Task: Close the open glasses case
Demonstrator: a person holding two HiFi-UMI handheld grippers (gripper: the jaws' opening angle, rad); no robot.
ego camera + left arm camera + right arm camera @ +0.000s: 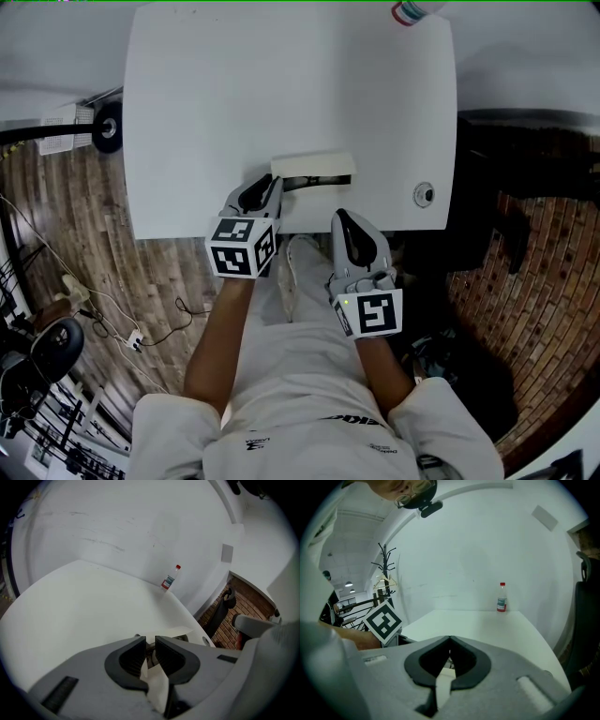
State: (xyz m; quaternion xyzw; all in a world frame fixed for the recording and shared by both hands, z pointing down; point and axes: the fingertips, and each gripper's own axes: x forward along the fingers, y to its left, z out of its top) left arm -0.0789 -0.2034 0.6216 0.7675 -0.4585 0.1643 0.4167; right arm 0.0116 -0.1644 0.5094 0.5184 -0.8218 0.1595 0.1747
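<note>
The glasses case [314, 167] lies open near the white table's front edge, its cream lid [180, 632] raised over a dark lower shell. My left gripper [274, 184] is at the case's left end. In the left gripper view its jaws [150, 644] stand almost together with a dark part of the case pinched in the narrow gap. My right gripper [341, 217] hovers off the table's front edge, below and right of the case, with its jaws [450, 641] shut and nothing between them. The case does not show in the right gripper view.
A water bottle [412, 9] stands at the far right corner of the table [234, 84]. A round cable grommet [424, 194] sits near the front right. A black chair [511, 216] stands right of the table, and cables lie on the wooden floor [131, 333] at left.
</note>
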